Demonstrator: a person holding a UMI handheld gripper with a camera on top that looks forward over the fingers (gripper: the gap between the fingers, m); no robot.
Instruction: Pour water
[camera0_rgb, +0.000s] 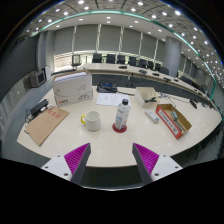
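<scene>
The single view rides on the gripper (111, 158), set above and behind its two fingers (76, 156), looking forward and slightly down along them. It stands back from the bench (110, 140), whose whole top spreads beyond the fingers, with the room behind.

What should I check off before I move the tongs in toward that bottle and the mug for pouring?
1. Tongs open and holding nothing: ok.
2. Bottle upright on the table, on a red coaster: ok.
3. Mug upright, left of the bottle, with a gap between them: ok.
4. Path from the tongs to the bottle free of things: ok, only bare table lies between.
5. Bottle cap off: cannot tell.
6. Water level in bottle and mug: cannot tell.
</scene>
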